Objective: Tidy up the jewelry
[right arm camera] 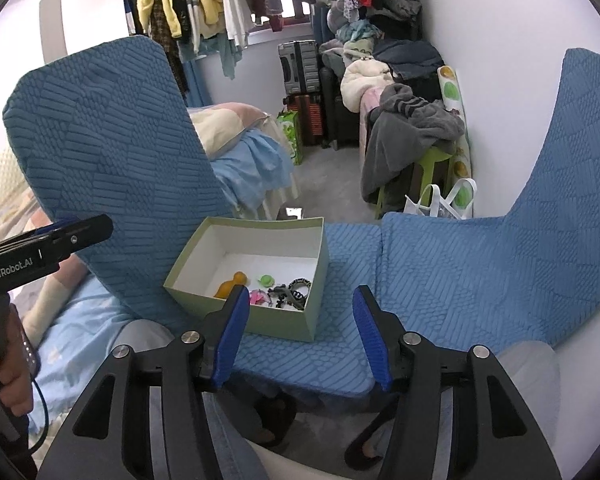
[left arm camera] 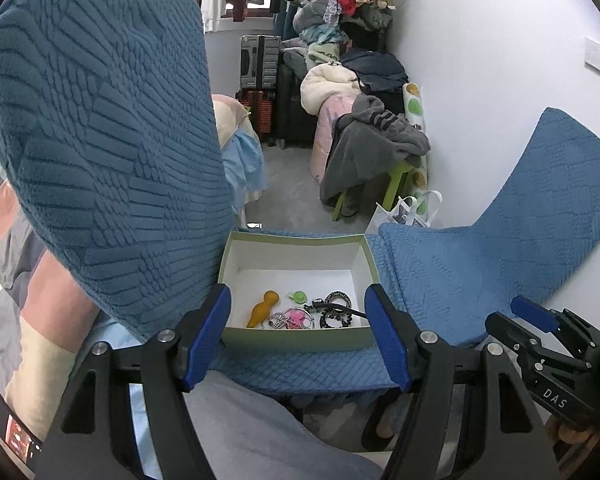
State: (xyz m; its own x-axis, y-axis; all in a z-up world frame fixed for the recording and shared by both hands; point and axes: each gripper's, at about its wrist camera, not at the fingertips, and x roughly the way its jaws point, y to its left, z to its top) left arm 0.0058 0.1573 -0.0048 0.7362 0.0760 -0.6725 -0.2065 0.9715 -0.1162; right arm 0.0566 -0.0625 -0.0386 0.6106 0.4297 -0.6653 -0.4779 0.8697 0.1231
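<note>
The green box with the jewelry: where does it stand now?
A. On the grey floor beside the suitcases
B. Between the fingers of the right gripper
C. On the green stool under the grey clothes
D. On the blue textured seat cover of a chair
D: the green box rests on the blue seat cover, and no gripper holds it.

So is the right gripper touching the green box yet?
Apart. In the right wrist view the right gripper hangs open with only blue seat cover between its fingers; the green box sits beyond the left fingertip.
</note>
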